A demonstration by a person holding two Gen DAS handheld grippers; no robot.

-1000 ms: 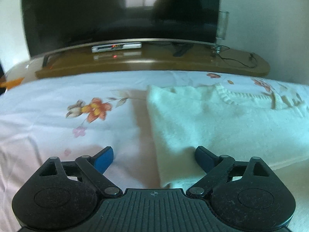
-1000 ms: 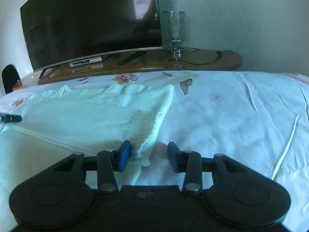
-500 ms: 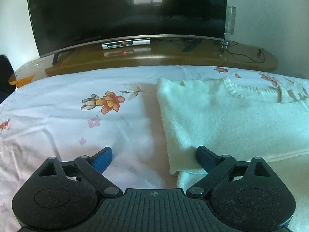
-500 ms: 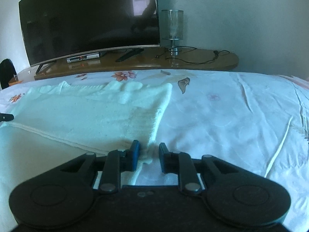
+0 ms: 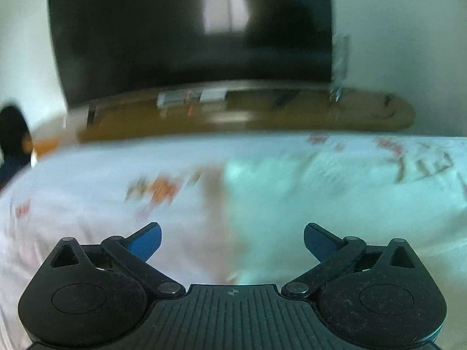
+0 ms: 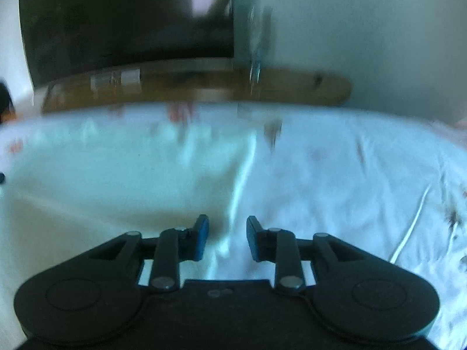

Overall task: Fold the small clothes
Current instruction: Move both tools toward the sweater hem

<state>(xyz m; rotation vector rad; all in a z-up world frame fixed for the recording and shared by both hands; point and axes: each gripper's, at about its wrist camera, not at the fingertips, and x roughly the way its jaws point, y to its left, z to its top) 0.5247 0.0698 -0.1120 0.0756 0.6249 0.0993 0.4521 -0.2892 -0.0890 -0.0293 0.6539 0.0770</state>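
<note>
Both views are blurred. The left tool is opening wide over the sweater's left edge, empty. The right tool is opening, gripping nothing, on the bed.

— Is any writing showing up anywhere?
— No, nothing is reading clearly. Both views are blurring, and the box under the television is showing only smeared red lights, no legible digits.
</note>
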